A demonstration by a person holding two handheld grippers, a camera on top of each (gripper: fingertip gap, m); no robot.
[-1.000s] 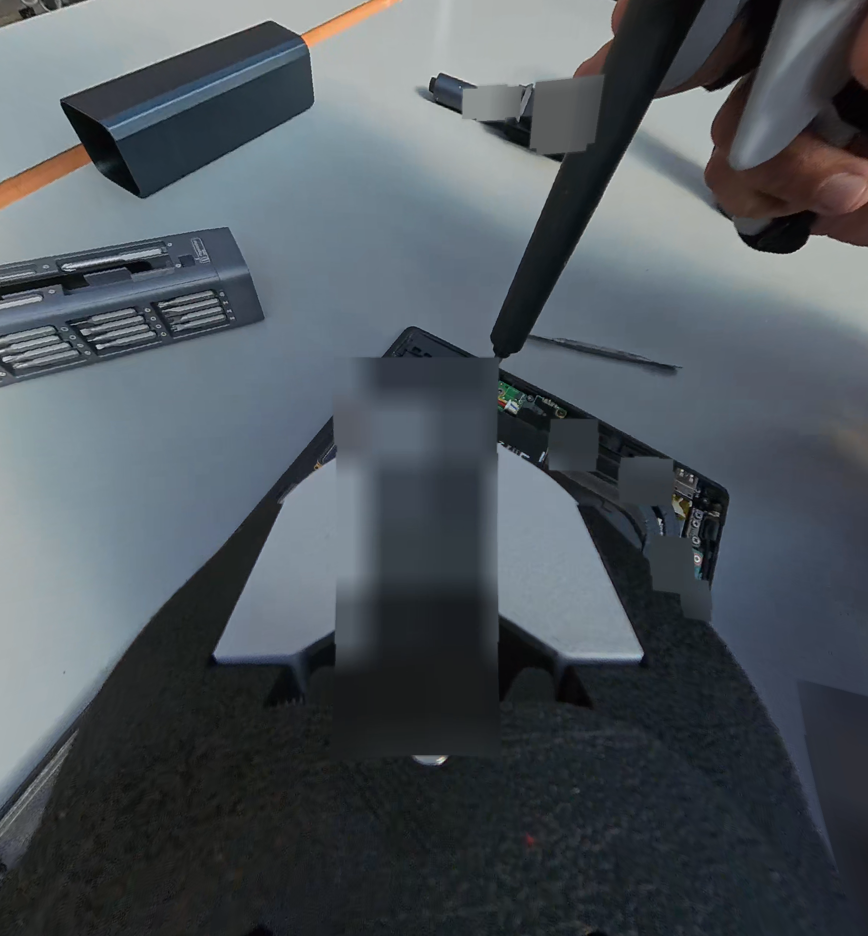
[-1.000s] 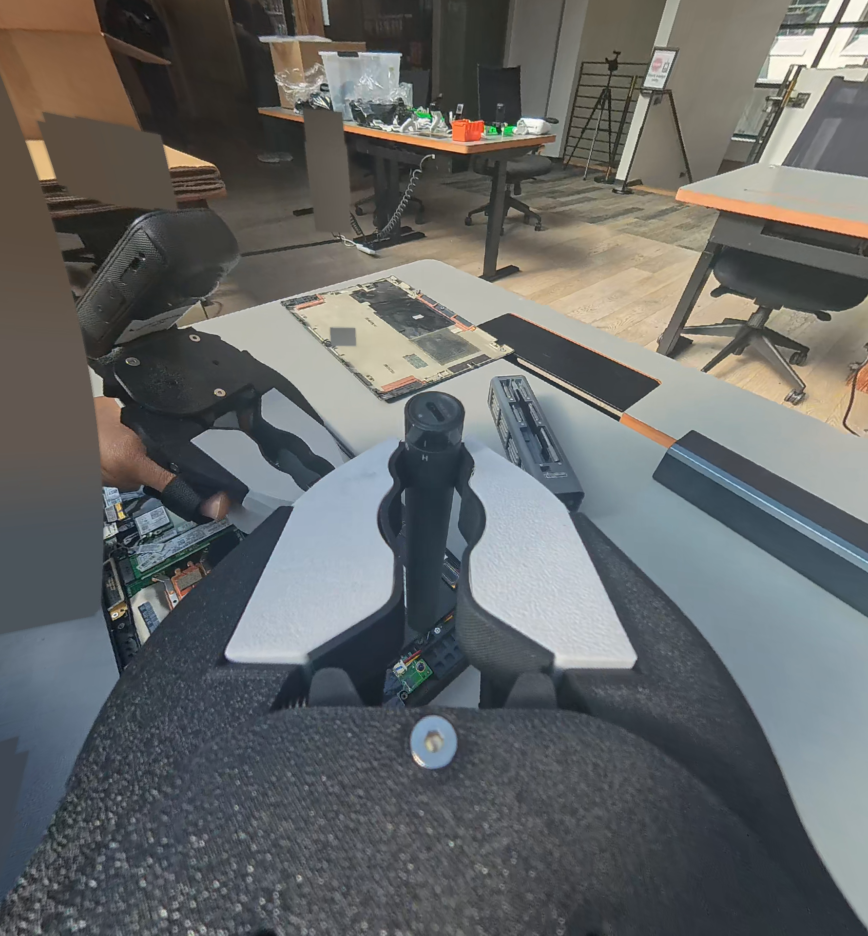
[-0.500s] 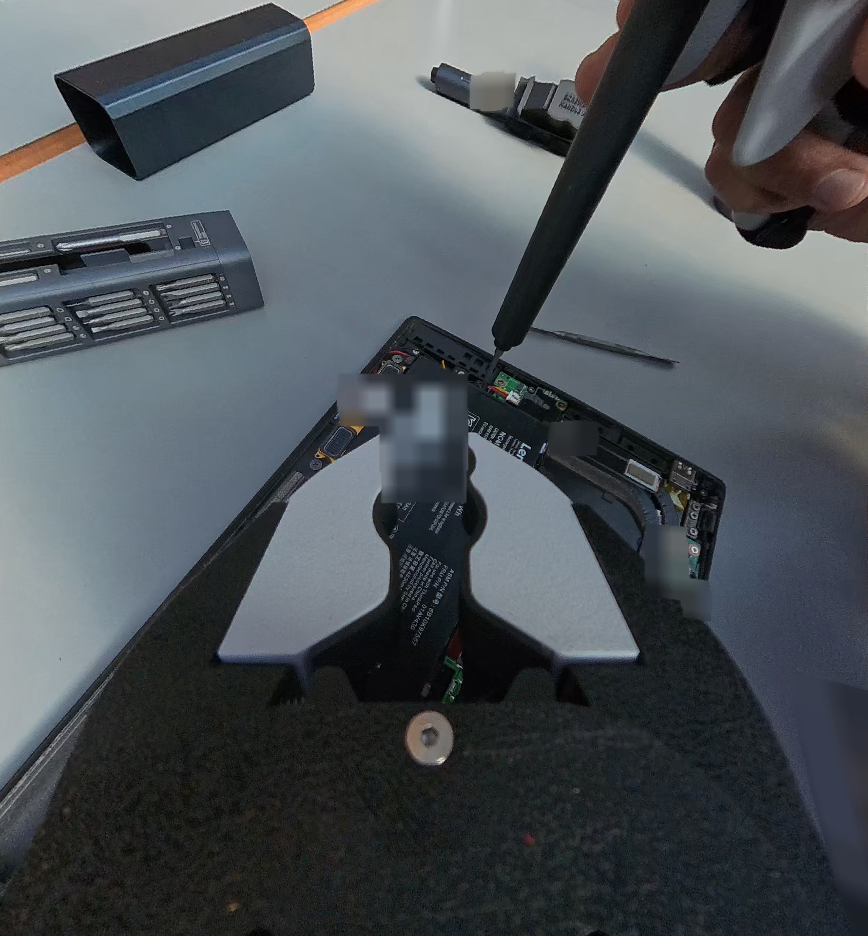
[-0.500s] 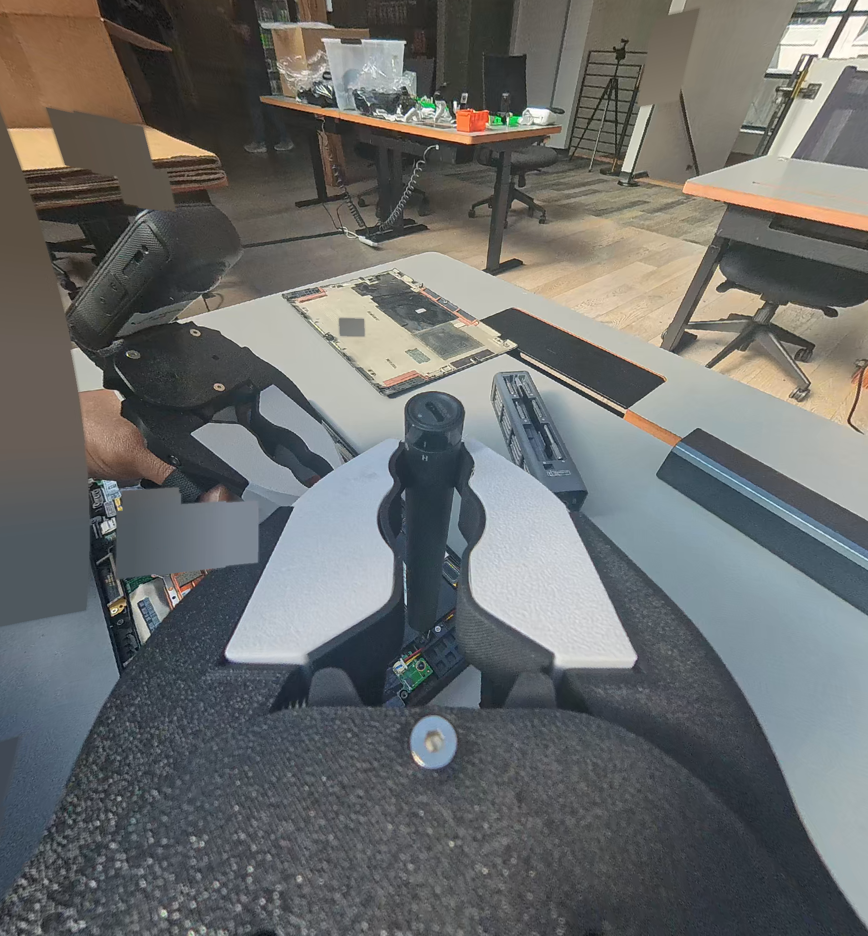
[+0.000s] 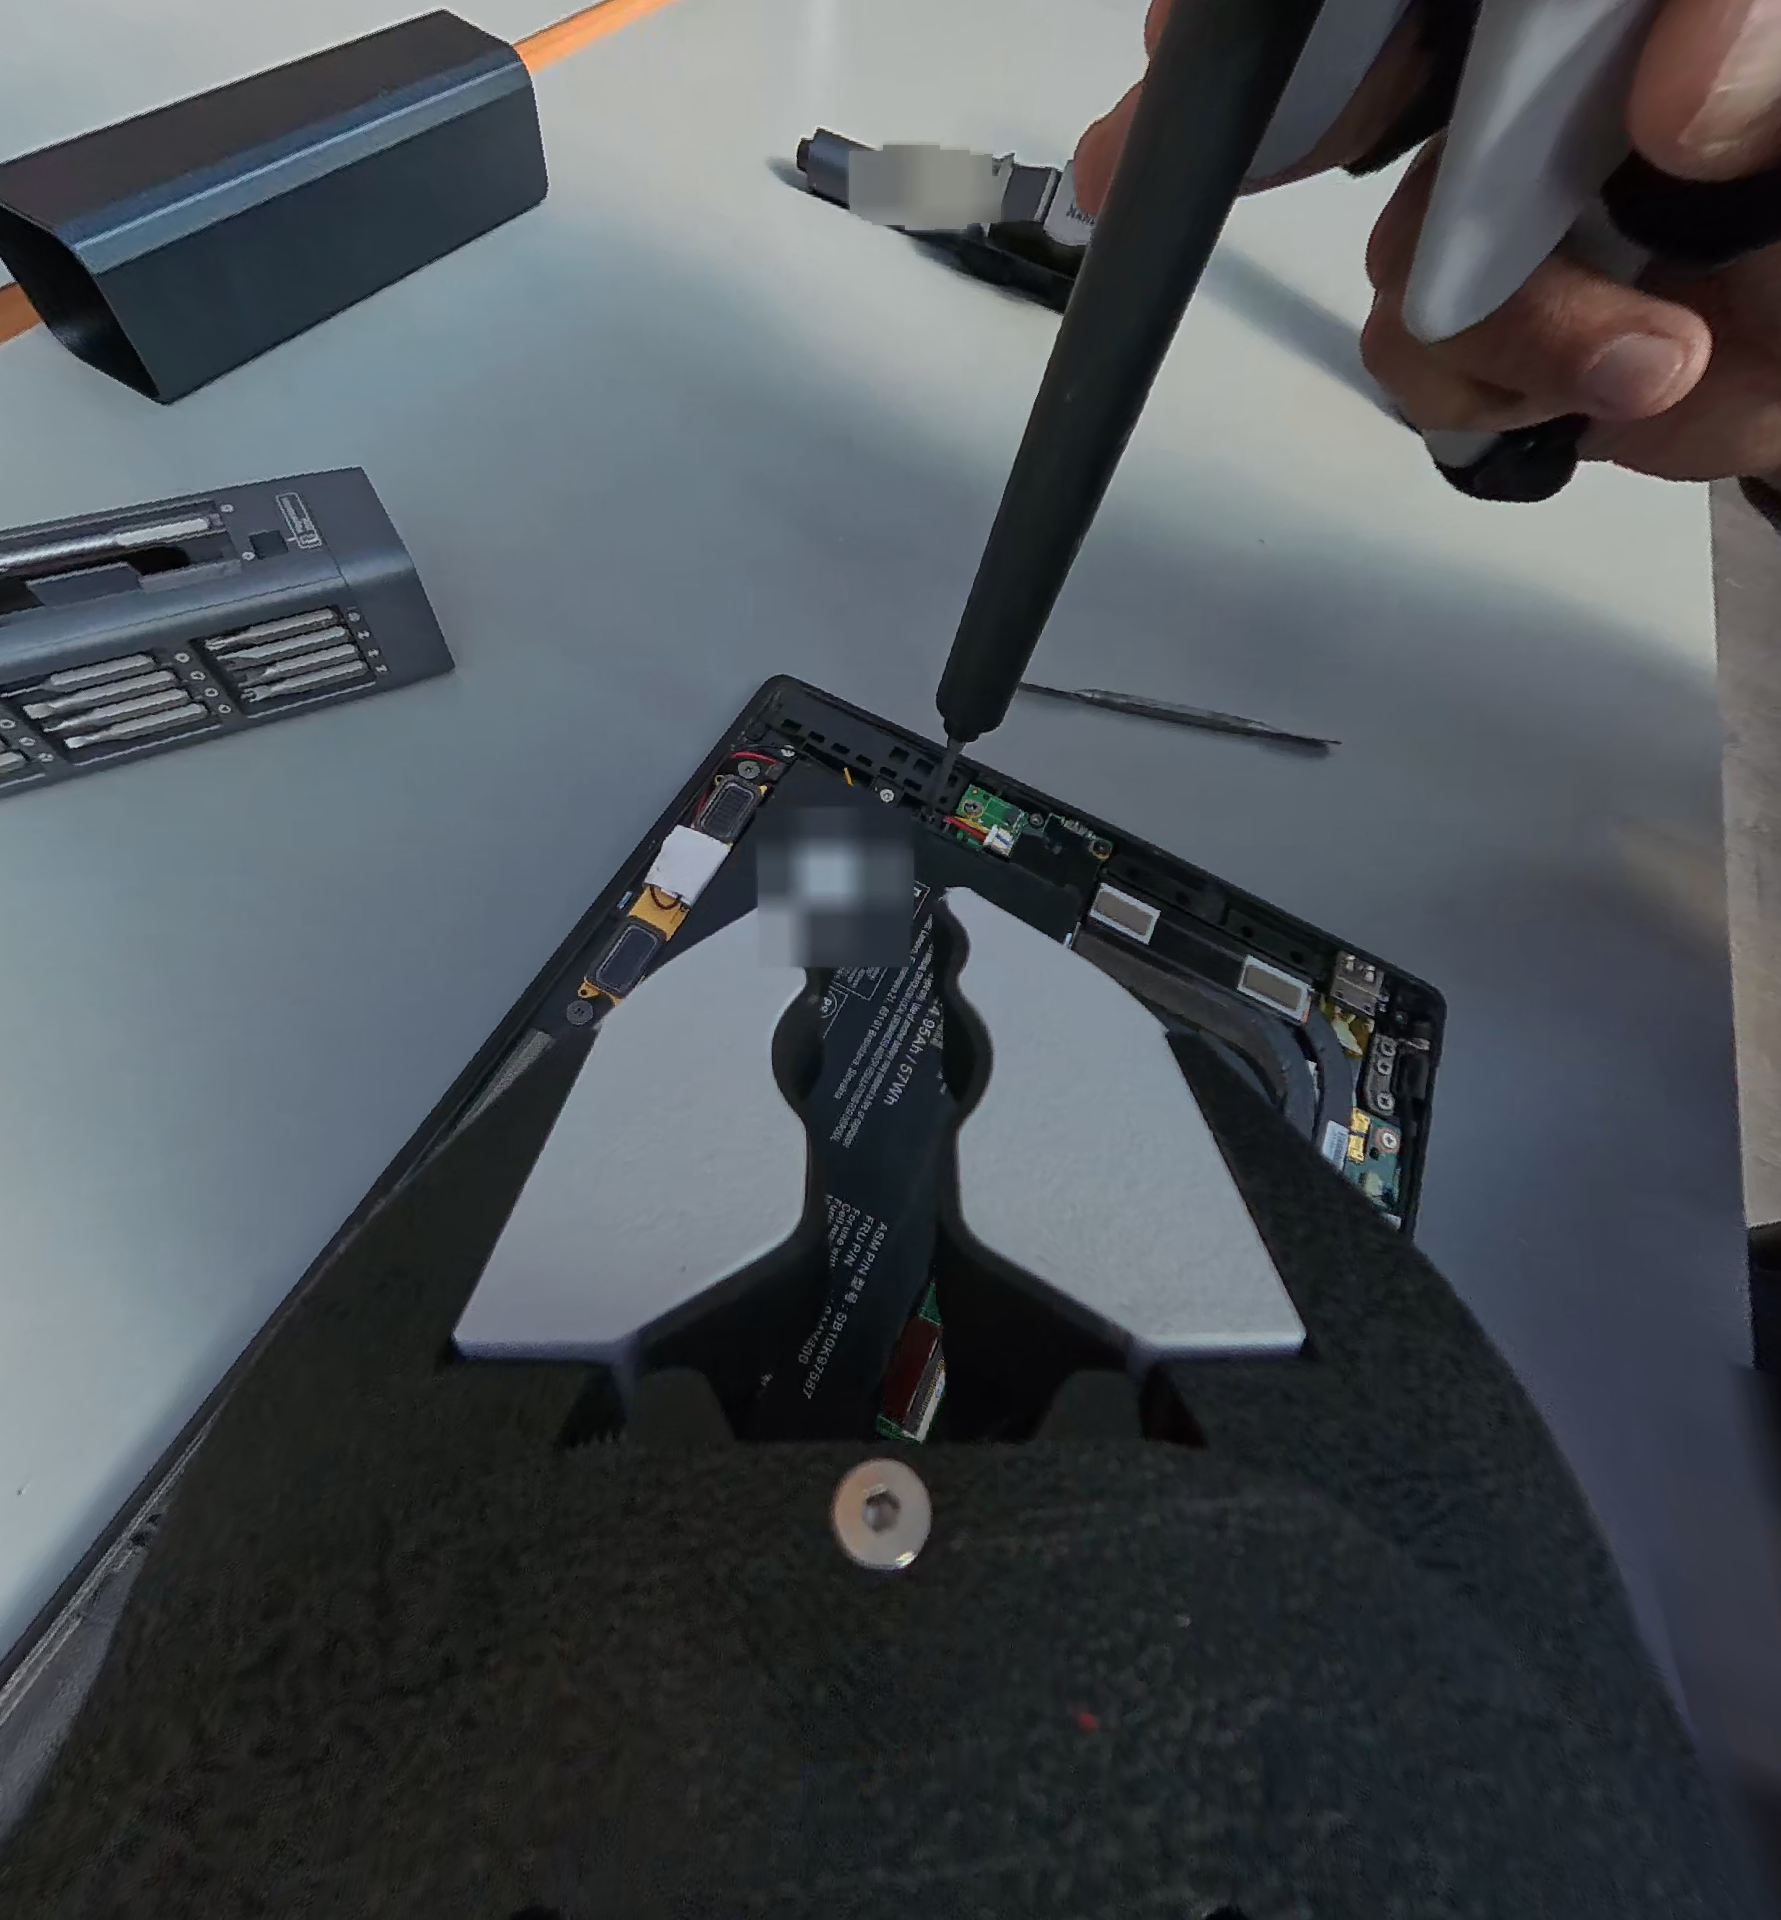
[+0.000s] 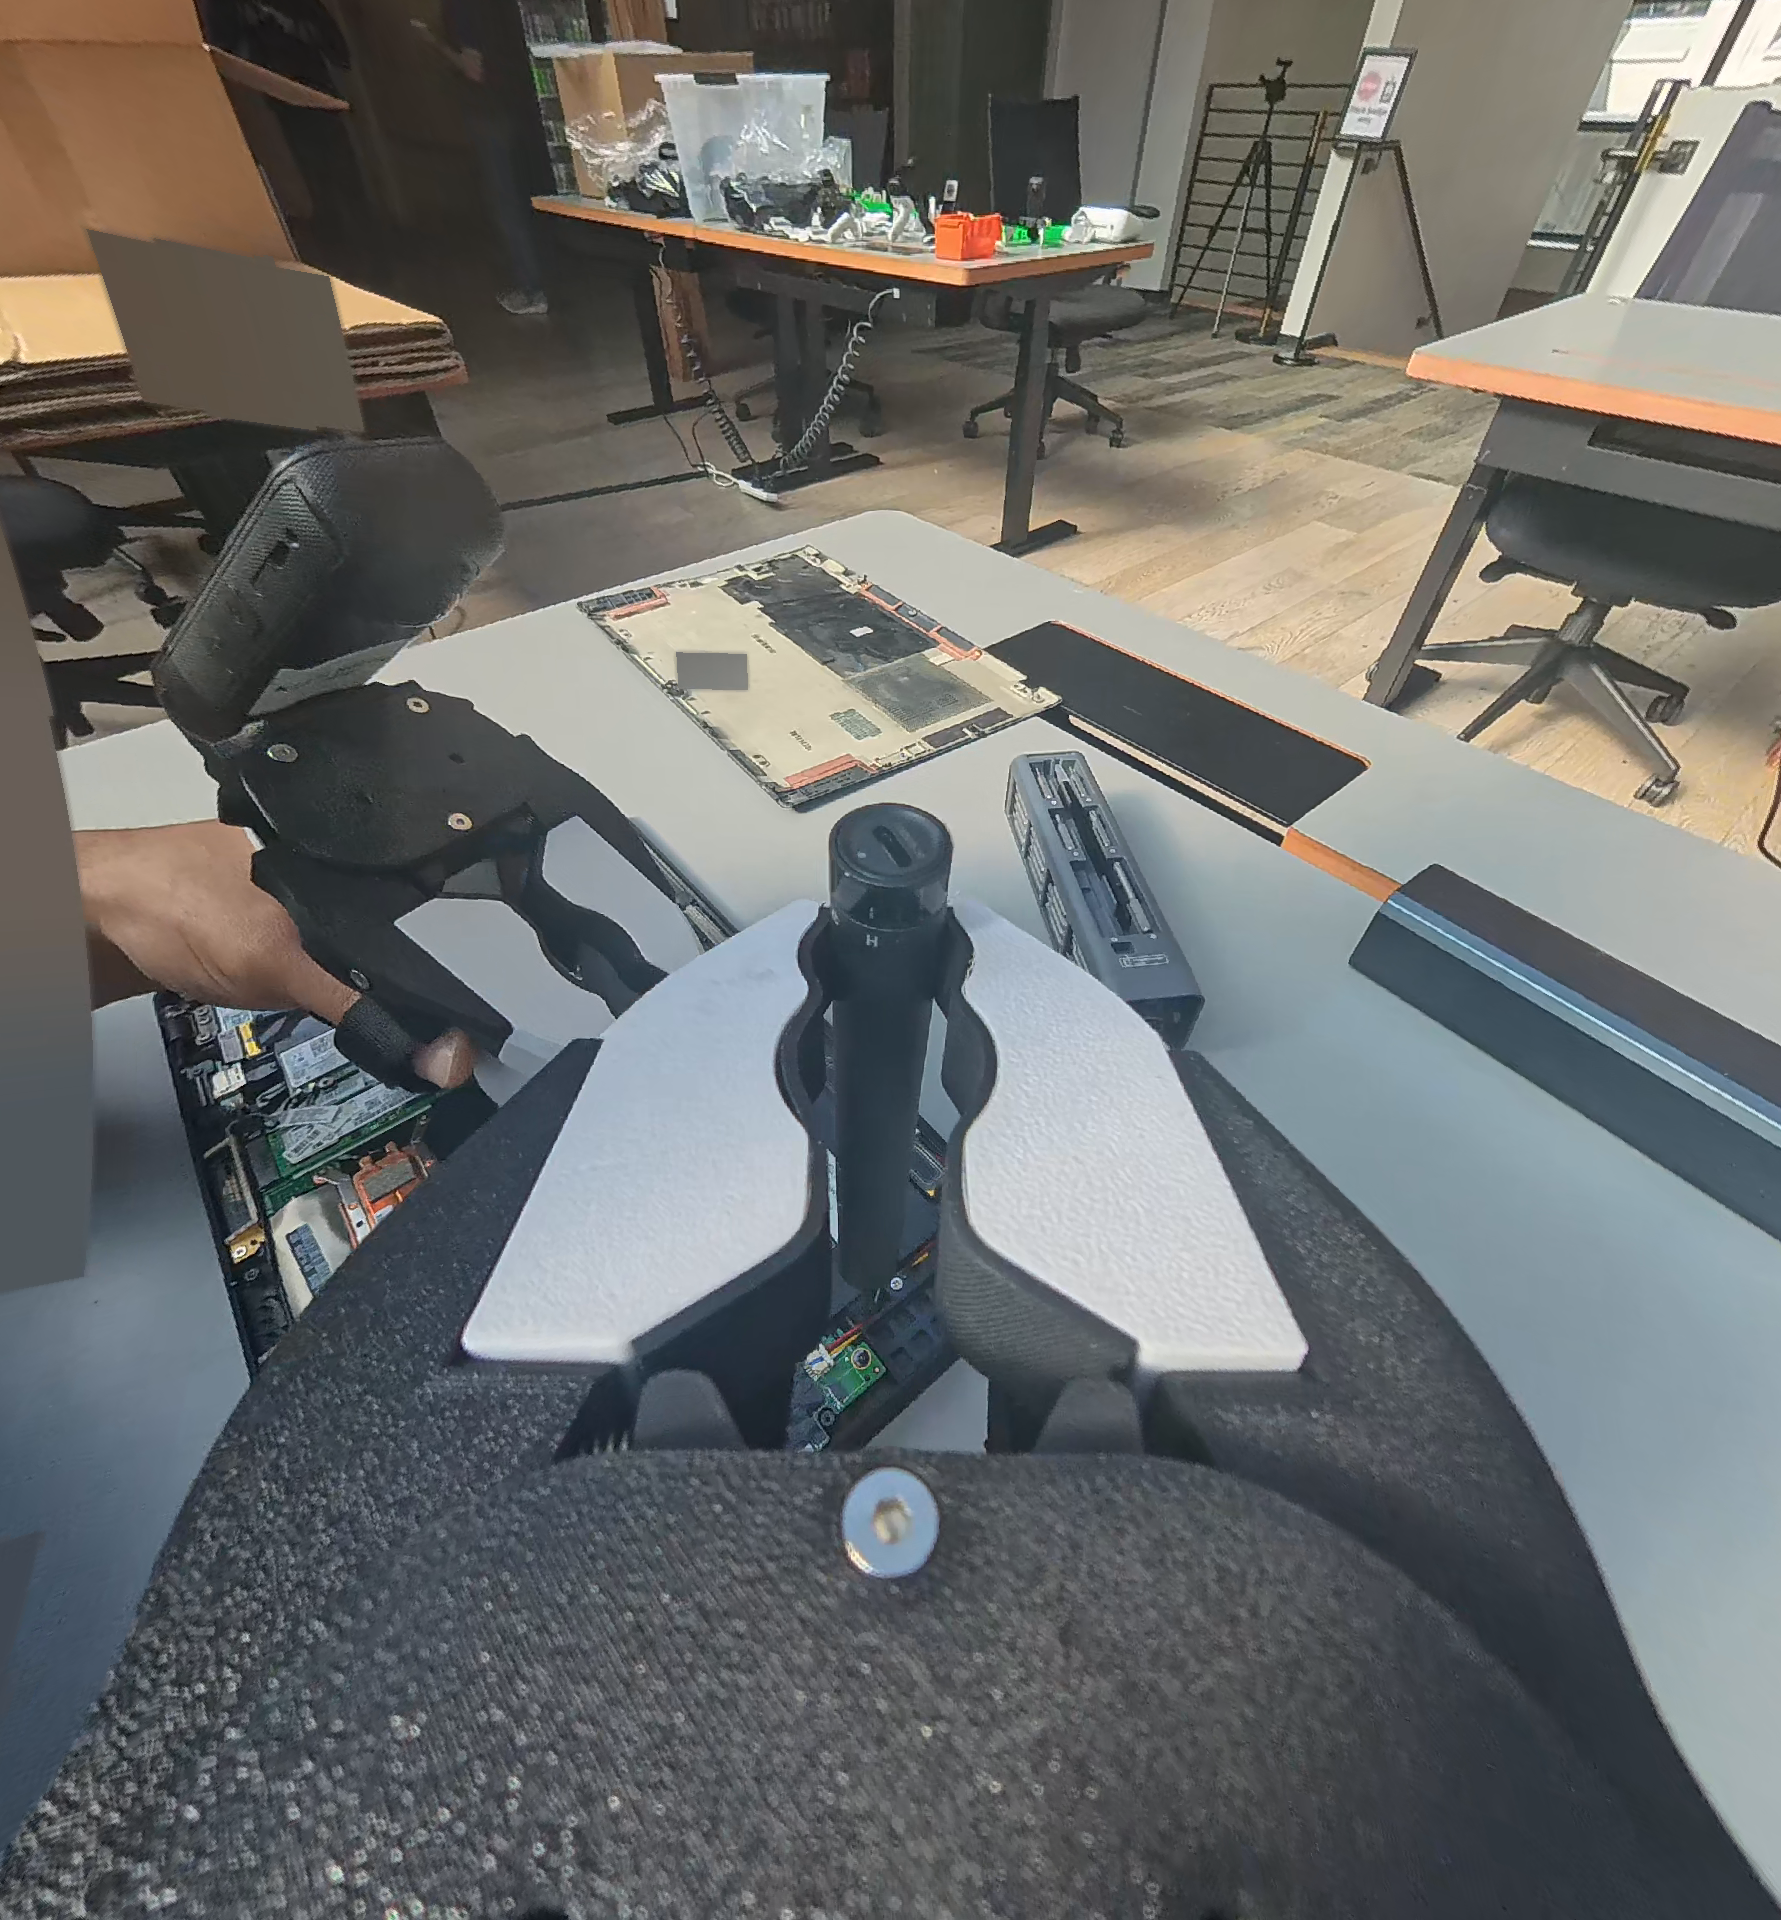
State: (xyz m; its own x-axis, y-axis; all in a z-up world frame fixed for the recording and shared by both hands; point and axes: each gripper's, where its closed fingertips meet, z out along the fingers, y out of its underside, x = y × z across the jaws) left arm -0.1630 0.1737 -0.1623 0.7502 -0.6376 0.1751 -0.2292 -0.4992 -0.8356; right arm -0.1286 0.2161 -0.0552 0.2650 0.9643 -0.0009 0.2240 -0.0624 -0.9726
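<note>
Right gripper [image 6: 886, 1049] pinches a black screwdriver [image 6: 881, 1039] between its two white fingers [image 6: 657, 1174]. The screwdriver stands almost straight up and down. Its round cap is at the far end of the fingers and its thin tip points down into the open laptop [image 5: 1177, 935] just below the gripper. In the left wrist view the screwdriver [image 5: 1083, 395] leans a little, top to the right, and its tip touches the far edge of the laptop beside a small green board [image 5: 990, 816].

Left gripper [image 5: 881, 1049] has its fingers close together with a narrow gap, and nothing is held between them. It hangs over the black battery [image 5: 865, 1174] inside the laptop. One second ago a big blur covered the middle of this view; now the battery and the laptop's far corner show plainly. The laptop corner also sits a bit farther from the left gripper than it did, and the screwdriver tip has gone from the rim down into the laptop.

Ahead and to the left of the left gripper lie a grey bit tray [image 5: 169, 634] and a dark sleeve [image 5: 262, 197] on the grey tabletop [image 5: 657, 468]. A thin dark tool [image 5: 1177, 712] lies just past the laptop. Ahead of the right gripper lies the laptop's bottom cover [image 6: 813, 675], inside up.
</note>
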